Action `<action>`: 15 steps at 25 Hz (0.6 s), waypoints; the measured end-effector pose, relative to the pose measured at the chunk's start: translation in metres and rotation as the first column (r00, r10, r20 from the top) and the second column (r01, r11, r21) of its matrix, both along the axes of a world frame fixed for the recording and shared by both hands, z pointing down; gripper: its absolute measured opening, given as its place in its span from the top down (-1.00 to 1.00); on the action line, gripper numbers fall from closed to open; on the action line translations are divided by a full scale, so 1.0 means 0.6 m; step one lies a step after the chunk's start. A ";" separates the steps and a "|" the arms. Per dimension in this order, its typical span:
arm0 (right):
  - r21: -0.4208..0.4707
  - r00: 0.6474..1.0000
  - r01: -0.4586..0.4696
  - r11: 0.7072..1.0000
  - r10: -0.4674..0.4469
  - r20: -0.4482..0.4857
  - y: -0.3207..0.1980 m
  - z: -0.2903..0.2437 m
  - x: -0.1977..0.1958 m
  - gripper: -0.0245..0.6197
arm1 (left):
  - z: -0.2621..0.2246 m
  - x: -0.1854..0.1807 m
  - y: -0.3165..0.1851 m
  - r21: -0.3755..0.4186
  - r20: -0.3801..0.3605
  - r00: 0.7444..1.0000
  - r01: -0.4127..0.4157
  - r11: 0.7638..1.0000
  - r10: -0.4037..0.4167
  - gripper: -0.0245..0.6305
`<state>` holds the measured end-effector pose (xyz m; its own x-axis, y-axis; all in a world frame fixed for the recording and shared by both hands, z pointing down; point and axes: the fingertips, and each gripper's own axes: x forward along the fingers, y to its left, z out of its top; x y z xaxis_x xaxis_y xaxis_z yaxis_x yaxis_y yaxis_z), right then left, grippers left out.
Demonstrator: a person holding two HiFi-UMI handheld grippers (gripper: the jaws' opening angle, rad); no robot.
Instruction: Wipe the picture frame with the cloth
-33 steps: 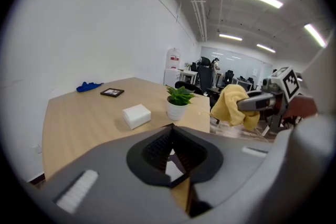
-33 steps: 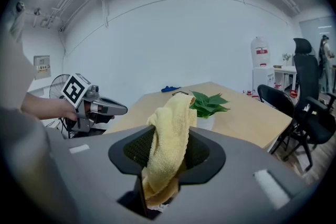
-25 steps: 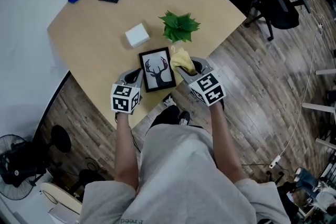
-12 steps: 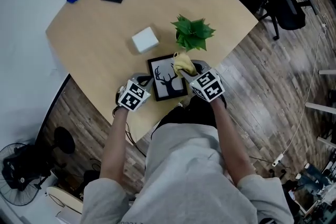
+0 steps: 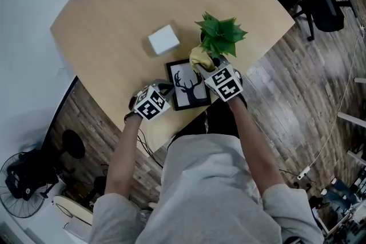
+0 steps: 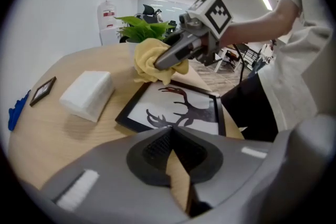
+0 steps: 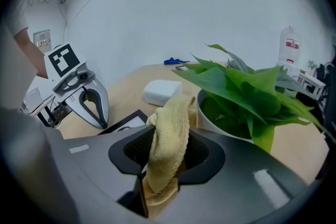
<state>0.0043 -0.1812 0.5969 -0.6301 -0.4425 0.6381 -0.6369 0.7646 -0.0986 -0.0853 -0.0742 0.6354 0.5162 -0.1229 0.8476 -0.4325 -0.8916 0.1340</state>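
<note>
The picture frame [image 5: 189,86] lies flat near the table [image 5: 114,26] edge. It looks light and stiff, its glass probably slick and breakable, so I'd steady it by the black border. The right gripper [image 5: 206,64] pinches the soft yellow cloth [image 5: 199,56] at the frame's far corner. The left gripper [image 5: 166,90], jaws pressed together on nothing, waits beside the left edge.

The person wears a loose, light grey T-shirt [image 5: 206,180] with short sleeves. The left hand-held gripper [image 5: 167,89] and the right hand-held gripper [image 5: 202,65] have matte grey bodies with black recesses behind the jaws, each carrying a white cube [image 5: 223,82] printed with black square markers.
</note>
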 end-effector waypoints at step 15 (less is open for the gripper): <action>-0.045 0.998 -0.068 0.997 0.068 -0.012 -0.024 0.046 -0.014 0.53 | 0.026 0.003 0.022 -0.003 0.063 0.996 -0.058 0.998 0.058 0.77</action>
